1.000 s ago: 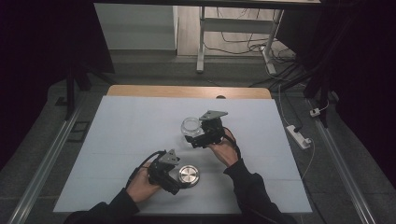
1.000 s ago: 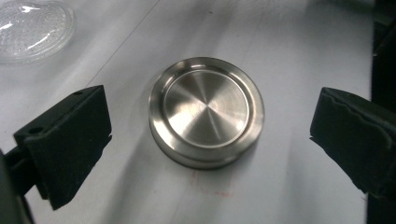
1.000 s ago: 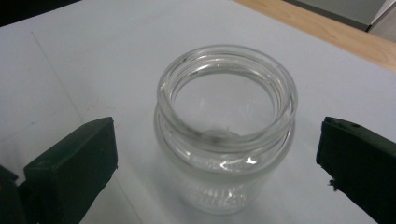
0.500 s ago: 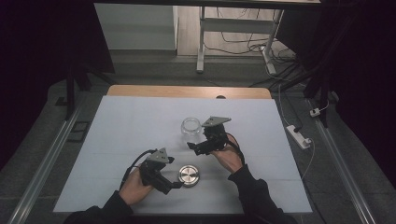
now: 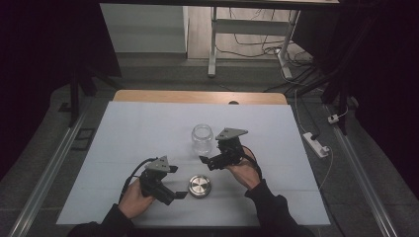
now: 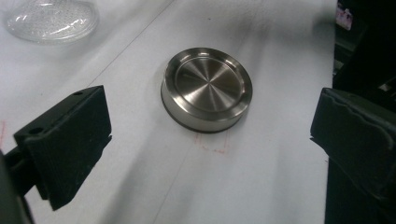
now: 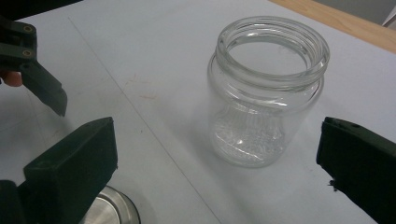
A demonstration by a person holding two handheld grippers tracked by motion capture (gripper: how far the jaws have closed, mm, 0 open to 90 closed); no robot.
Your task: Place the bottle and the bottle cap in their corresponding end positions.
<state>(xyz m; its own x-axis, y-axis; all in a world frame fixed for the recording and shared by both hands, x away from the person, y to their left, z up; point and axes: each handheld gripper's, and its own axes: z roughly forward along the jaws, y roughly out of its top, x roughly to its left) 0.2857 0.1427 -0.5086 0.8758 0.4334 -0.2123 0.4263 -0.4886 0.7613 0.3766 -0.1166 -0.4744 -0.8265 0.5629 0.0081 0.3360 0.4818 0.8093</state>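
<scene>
A clear glass jar (image 5: 202, 138) stands upright and without a lid near the middle of the white table. A round steel lid (image 5: 200, 186) lies flat closer to the person. My left gripper (image 5: 175, 181) is just left of the lid and open; the lid (image 6: 208, 88) lies ahead between the wide jaws, untouched. My right gripper (image 5: 211, 152) is to the right of the jar and open. The jar (image 7: 266, 93) stands ahead between its spread jaws, with gaps on both sides. The lid's rim (image 7: 109, 210) and the left gripper's finger (image 7: 42, 88) appear at the left of the right gripper view.
The white table cover (image 5: 123, 138) ends at a wooden strip (image 5: 197, 96) along the far edge. A power strip (image 5: 316, 143) lies on the floor to the right. A table leg and cables (image 5: 247, 49) lie beyond the table.
My left gripper has pulled back to the left, away from the lid, which stays flat on the table. My right gripper has drawn slightly back from the jar toward the person.
</scene>
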